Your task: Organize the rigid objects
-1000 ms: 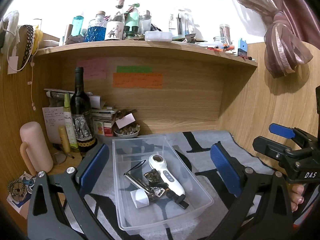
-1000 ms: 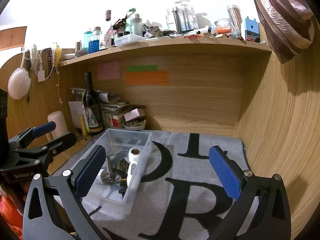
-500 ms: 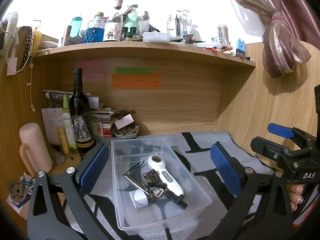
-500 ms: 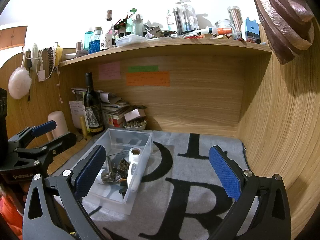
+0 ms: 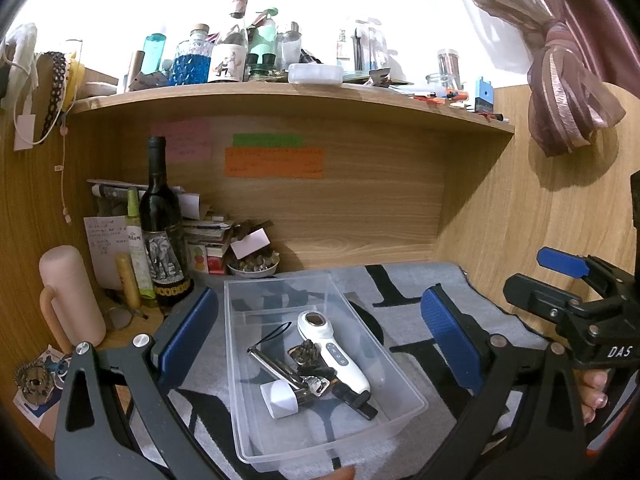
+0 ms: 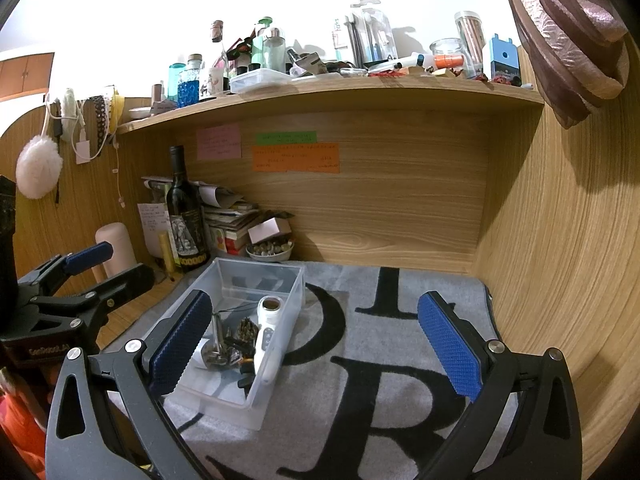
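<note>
Wooden panels enclose the surface point(image 6: 520, 264) on three sides, and a grey mat point(image 6: 380, 360) with large black letters covers most of it. Above, I see a shelf point(image 5: 280, 94) crowded with bottles and jars. Coloured notes point(image 6: 296, 158) are stuck to the back panel.

1. Task container. I see a clear plastic bin point(image 5: 404, 408) resting on the mat, left of centre in the right wrist view point(image 6: 256, 408). Inside it lie a white handheld device point(image 5: 334, 354), a metal tool point(image 5: 276, 366), a small white cap point(image 5: 280, 398) and a dark spiky piece point(image 5: 306, 354). These items touch or overlap one another on the bin floor.

2. Left hand-held gripper point(image 5: 316, 332). Its blue pads are spread wide apart and hold nothing. In its own view the bin sits between the two pads.

3. Right hand-held gripper point(image 6: 316, 344). Its blue pads are also spread wide apart and empty. It hangs over the mat to the right of the bin; its left pad overlaps the bin in view, and I cannot tell whether they touch.

4. Surroundings. A dark wine bottle point(image 5: 162, 232) stands upright at the back left, just beside a stack of papers point(image 5: 200, 232) and a small bowl point(image 5: 254, 266). A pale pink cylinder point(image 5: 70, 296) stands near the left panel. A knotted curtain point(image 5: 568, 96) hangs at the upper right.
</note>
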Action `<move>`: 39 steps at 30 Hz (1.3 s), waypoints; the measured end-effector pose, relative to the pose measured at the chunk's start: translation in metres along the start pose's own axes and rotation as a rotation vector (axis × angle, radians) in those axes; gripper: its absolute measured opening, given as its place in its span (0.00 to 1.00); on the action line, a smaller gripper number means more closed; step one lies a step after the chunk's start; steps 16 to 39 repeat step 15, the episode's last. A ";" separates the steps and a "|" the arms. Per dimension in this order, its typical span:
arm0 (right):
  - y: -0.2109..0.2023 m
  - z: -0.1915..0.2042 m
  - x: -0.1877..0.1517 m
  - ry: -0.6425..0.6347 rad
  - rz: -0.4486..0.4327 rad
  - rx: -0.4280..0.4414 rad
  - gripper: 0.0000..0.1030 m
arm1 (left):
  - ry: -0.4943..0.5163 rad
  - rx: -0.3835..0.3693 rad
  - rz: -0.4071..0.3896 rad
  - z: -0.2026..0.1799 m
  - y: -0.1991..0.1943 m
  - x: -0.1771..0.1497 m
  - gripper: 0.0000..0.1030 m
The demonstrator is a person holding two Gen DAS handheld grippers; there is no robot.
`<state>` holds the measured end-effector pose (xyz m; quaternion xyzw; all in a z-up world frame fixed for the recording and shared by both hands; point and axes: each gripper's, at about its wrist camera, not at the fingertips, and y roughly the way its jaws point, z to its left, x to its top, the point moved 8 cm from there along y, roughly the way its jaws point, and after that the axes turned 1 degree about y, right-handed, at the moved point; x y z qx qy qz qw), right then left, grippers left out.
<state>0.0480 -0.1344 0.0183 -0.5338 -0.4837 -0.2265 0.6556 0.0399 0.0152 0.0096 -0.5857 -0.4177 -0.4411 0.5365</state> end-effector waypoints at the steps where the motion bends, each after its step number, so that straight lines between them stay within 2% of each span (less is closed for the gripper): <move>1: 0.000 0.000 0.000 0.000 0.001 0.000 1.00 | 0.002 -0.003 0.003 0.000 0.000 0.000 1.00; 15: 0.009 -0.007 -0.001 -0.014 0.017 0.016 1.00 | -0.009 -0.040 0.000 -0.002 0.001 -0.002 1.00; 39: 0.009 -0.007 -0.001 -0.014 0.017 0.016 1.00 | -0.009 -0.040 0.000 -0.002 0.001 -0.002 1.00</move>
